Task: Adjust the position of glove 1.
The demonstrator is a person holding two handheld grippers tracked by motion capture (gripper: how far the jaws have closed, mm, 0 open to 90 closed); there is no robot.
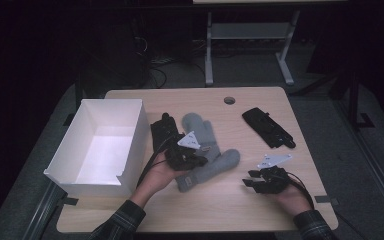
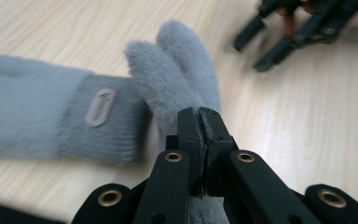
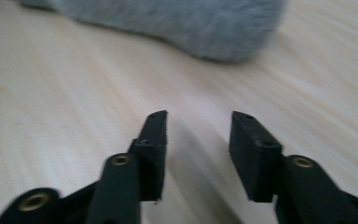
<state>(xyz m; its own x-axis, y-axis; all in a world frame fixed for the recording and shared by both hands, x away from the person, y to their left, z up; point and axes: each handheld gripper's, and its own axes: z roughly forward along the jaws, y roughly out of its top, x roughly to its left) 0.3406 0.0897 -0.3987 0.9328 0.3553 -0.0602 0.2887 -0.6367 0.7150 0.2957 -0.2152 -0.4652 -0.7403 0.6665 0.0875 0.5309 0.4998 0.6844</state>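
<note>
Left tool (image 2: 200,122): jaws closed tight on the fur of one grey mitten (image 2: 182,74), pinched at its near end.
Right tool (image 3: 198,126): jaws held about half apart, nothing between them.
Held mitten: lying on the worktop (image 1: 260,105), long axis from 7 to 1 o'clock in the high view.
Second grey mitten (image 1: 200,131): touching the first at 11 o'clock.
White box (image 1: 130,150): at 9 o'clock of the left tool, the nearer tool.
Black glove (image 1: 267,127): well apart, at 2 o'clock.

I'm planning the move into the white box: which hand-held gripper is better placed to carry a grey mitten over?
Left. The left hand-held gripper is already shut on a grey mitten, beside the white box. The right hand-held gripper is open over bare table.
</note>
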